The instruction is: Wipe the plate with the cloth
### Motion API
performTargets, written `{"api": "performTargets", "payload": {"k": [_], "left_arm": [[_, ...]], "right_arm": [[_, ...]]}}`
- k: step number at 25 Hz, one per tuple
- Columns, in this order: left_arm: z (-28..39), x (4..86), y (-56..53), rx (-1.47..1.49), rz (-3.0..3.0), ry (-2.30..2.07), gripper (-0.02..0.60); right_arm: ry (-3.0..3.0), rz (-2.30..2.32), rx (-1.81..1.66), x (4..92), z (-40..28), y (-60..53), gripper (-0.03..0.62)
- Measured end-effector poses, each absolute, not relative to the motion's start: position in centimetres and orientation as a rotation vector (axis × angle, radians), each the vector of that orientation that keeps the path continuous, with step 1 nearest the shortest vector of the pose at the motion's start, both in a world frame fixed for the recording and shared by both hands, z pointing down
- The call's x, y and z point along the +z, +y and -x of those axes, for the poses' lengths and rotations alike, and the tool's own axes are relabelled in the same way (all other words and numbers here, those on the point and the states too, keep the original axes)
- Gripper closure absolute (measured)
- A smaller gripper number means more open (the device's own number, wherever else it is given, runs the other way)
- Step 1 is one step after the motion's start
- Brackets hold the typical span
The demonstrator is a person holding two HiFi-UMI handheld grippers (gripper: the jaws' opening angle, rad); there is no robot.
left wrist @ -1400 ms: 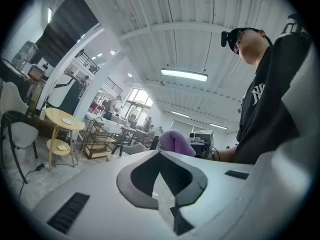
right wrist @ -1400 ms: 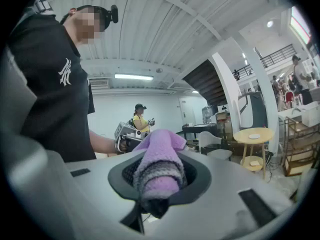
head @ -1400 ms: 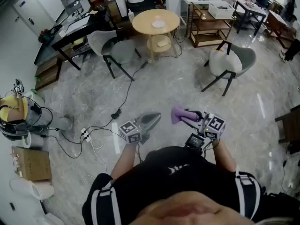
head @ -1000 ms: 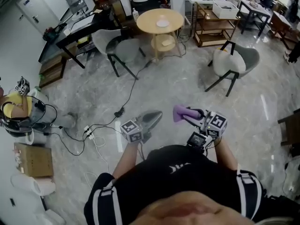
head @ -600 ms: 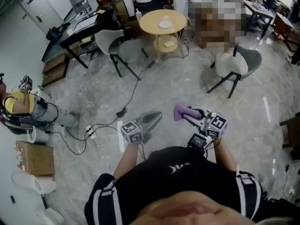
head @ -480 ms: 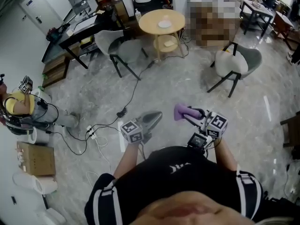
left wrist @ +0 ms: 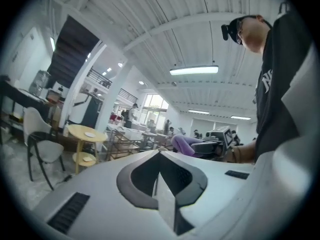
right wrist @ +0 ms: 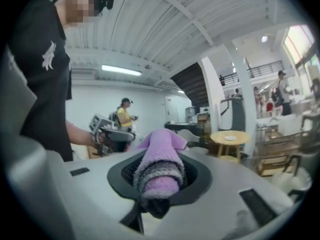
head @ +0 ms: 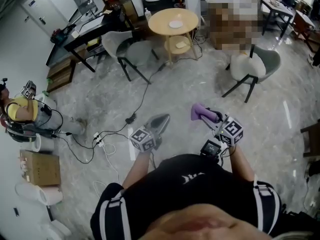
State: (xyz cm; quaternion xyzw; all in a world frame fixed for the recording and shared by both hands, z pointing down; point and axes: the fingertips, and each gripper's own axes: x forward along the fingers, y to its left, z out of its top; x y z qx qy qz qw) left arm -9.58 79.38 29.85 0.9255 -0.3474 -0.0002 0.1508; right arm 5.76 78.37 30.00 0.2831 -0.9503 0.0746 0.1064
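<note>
Clamped in the right gripper (head: 207,115): a rolled purple cloth (head: 200,112), jaws closed down on its near end, loose end poking out past the tips. Along that gripper's own view, a fuzzy roll with a grey-striped band, filling the whole gap between the jaws (right wrist: 159,166). Carried in the air above the floor, close in front of the wearer's black shirt (head: 187,179).

Well apart from it, far across the room: the small white plate (head: 176,24), lying flat on top of a round wooden table (head: 152,23). Beneath that top, a lower shelf (head: 167,48) bearing a pale dish (head: 176,45).

Near the cloth, on its left: the left gripper (head: 161,122), jaws pressed fully together with nothing between them, pointing roughly level toward the table.

Between grippers and table: grey marble floor (head: 190,84), with a black cable (head: 142,96) trailing across it and a white power strip (head: 95,141) farther left. On either side of the table, a grey chair (head: 131,51) and a second grey chair (head: 252,66). Farther left: a black desk (head: 75,34), a cardboard box (head: 36,168), and a person in a yellow top (head: 20,111).
</note>
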Motion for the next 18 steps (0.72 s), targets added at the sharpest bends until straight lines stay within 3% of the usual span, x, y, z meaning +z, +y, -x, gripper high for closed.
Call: {"api": "performTargets", "payload": {"k": [4,18], "left_arm": [[11.1,30.6,78.0,0.103,-2.611,-1.247,0.568],[8.5,31.2,77.2,0.092,-2.603,-1.135,0.568]], "right_arm": [[-2.599,-1.082,0.089,30.9,-8.2,76.0,0.496],[-2.632,-1.131,0.156,31.1,-10.5,75.6,0.496]]}}
